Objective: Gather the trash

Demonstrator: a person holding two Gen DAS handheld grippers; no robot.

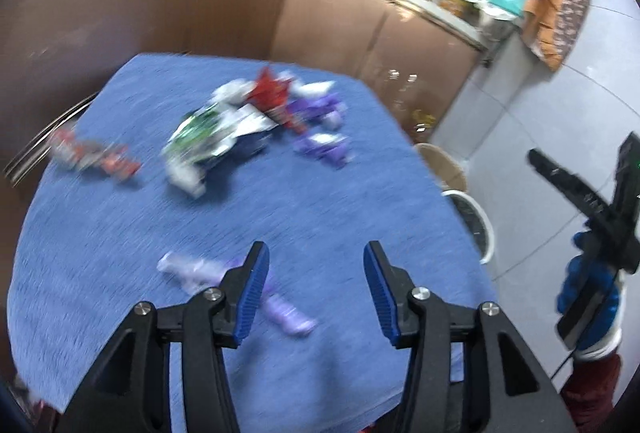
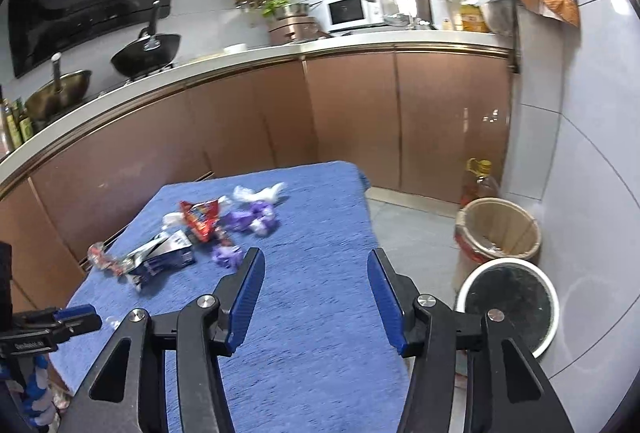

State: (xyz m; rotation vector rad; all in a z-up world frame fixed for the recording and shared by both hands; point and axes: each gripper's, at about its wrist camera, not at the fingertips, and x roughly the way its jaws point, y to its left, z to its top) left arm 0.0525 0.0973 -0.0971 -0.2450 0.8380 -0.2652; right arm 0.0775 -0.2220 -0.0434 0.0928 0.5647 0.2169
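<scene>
Kitchen cabinets and grey floor tiles surround a bench (image 2: 304,313) draped in blue cloth. Crumpled wrappers (image 2: 208,221) lie scattered on its far half, and 1 purple wrapper (image 1: 280,309) sits just beyond the left gripper (image 1: 314,293). The left gripper and right gripper (image 2: 316,297) are both spread wide, holding nothing. A white-rimmed bin (image 2: 512,303) stands on the floor beside the bench. Collection appears barely begun.

Left gripper (image 1: 316,289): fingers spread wide, nothing between them, view motion-blurred. Right gripper (image 2: 316,297): fingers likewise spread, nothing held, pointing forward and slightly down.
</scene>
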